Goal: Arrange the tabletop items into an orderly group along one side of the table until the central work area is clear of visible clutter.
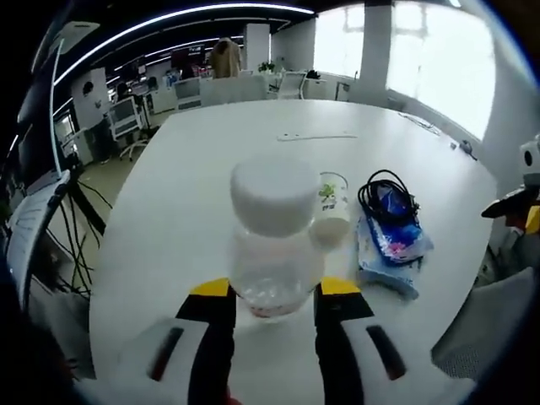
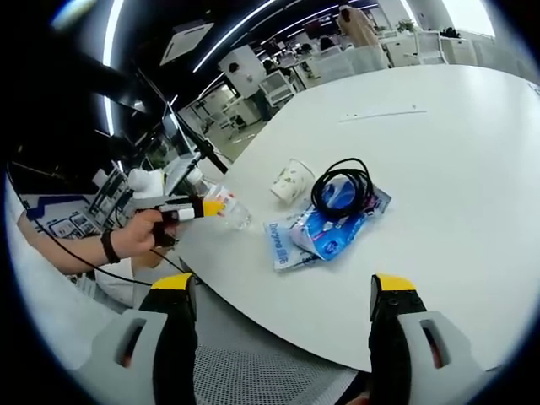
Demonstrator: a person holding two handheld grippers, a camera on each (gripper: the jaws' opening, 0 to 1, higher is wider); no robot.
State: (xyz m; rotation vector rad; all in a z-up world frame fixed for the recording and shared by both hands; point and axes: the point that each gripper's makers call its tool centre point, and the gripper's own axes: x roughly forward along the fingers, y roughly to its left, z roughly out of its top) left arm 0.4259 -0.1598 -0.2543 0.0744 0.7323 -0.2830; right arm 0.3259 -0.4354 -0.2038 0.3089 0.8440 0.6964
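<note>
The left gripper (image 1: 274, 295), its yellow-tipped black jaws rising on either side, is clamped on a clear plastic bottle with a white screw cap (image 1: 272, 240), which it holds just over the near edge of the large white oval table (image 1: 253, 135); the right gripper view shows the same grip from the side, with the person's hand (image 2: 139, 238) behind the tool and the bottle (image 2: 221, 205) hanging at the table's edge. The right gripper (image 2: 283, 312) has its jaws wide apart with nothing between them, poised off the table's edge and looking in toward the rest of the clutter. Just beyond the bottle lies a white paper cup with a green print (image 1: 332, 207), tipped on its side, and close beside that a blue and white plastic packet (image 1: 390, 240) with a coiled black cable (image 1: 386, 196) resting on top of it. Farther off, well apart from these, a thin pale strip (image 1: 317, 136) lies flat on the table. As a judgement, the tidying is at an early stage: the bottle is in hand but not yet set down in any row, the cup needs standing up, and the packet, cable and strip are loosely scattered and not lined along one side.
</note>
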